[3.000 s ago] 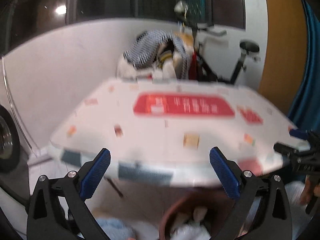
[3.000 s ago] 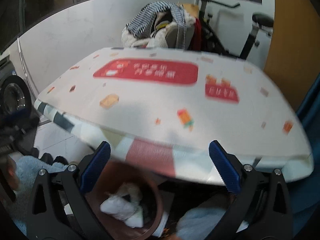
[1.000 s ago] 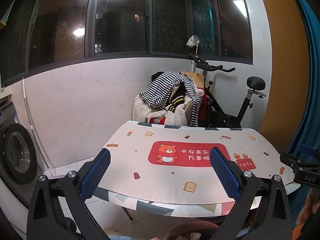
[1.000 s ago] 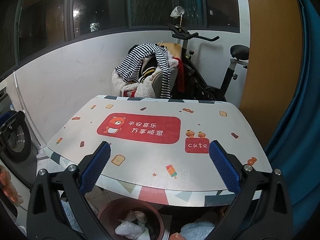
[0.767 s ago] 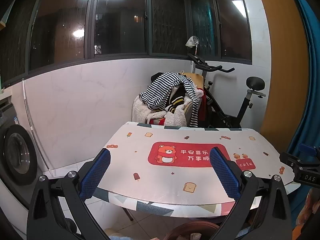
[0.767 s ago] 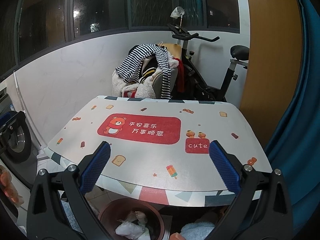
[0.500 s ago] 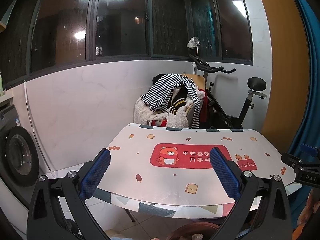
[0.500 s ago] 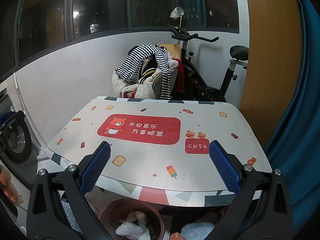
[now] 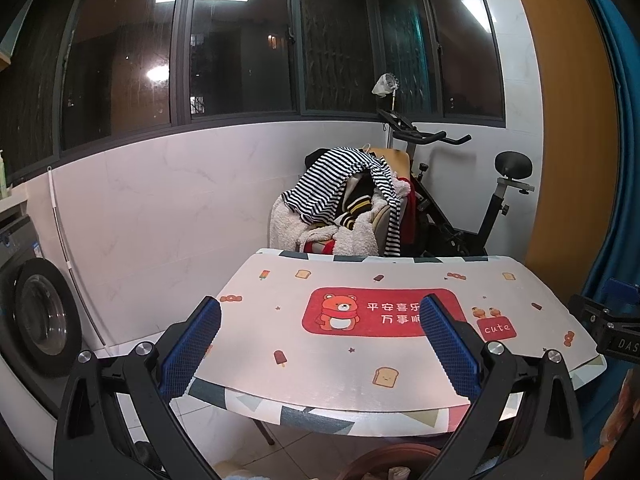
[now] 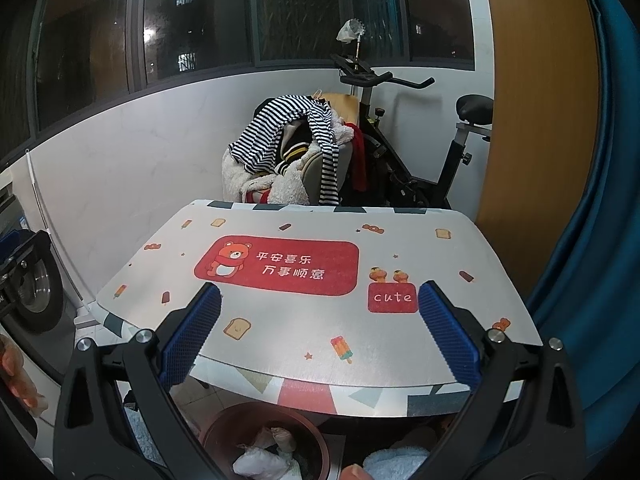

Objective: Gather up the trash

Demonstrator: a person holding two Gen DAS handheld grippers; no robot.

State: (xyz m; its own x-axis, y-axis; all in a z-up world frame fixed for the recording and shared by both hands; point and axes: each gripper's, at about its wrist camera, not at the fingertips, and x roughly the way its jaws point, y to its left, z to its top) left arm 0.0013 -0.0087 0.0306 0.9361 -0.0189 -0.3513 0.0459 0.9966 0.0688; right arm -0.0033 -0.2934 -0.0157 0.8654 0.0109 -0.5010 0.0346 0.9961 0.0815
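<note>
Trash-filled bin (image 10: 264, 436) under table (image 10: 320, 332), exercise bike (image 10: 404, 160) beyond.

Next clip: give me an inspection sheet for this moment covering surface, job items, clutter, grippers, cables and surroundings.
Surface: table with a printed bear cover; nothing lies on it.
Job's things: brown bin on the floor under the near table edge, crumpled white trash inside.
Clutter: clothes pile on a chair behind the table; blue towel beside the bin.
Grippers: left gripper and right gripper both open, empty, raised above the table.
Cables: nothing seen.
Surroundings: exercise bike, washing machine, dark windows, blue curtain.
</note>
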